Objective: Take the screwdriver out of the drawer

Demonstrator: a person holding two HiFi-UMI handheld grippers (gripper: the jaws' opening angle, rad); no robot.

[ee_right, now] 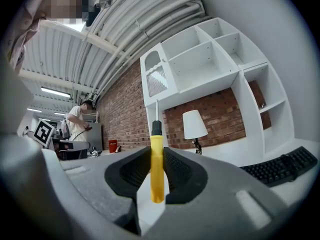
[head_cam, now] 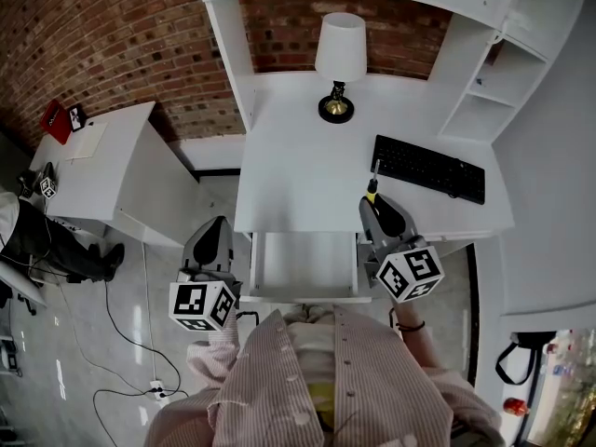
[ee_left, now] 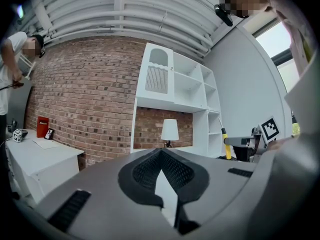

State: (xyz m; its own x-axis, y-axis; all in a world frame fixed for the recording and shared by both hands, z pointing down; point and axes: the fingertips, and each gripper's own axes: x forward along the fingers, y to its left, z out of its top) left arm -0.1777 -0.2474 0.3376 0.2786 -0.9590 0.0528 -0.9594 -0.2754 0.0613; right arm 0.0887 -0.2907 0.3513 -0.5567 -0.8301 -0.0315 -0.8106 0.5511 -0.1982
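Note:
A screwdriver (ee_right: 156, 169) with a yellow handle and black collar stands upright between the pads of my right gripper (ee_right: 157, 154), which is shut on the handle, shaft pointing up. In the head view the right gripper (head_cam: 371, 205) holds the screwdriver (head_cam: 372, 187) over the white desk's (head_cam: 298, 156) front right part, just right of the open drawer (head_cam: 303, 296). The drawer looks bare inside. My left gripper (head_cam: 216, 223) hangs left of the drawer, over the floor. Its jaws (ee_left: 161, 153) meet at the tips with nothing between them. The left gripper view also shows the screwdriver (ee_left: 226, 143) at the far right.
A white-shaded lamp (head_cam: 339, 59) stands at the back of the desk and a black keyboard (head_cam: 428, 168) lies at its right. White shelves (head_cam: 503, 73) rise at the right. A second white table (head_cam: 102, 170) and another person (head_cam: 47, 240) are at the left, with cables (head_cam: 130, 343) on the floor.

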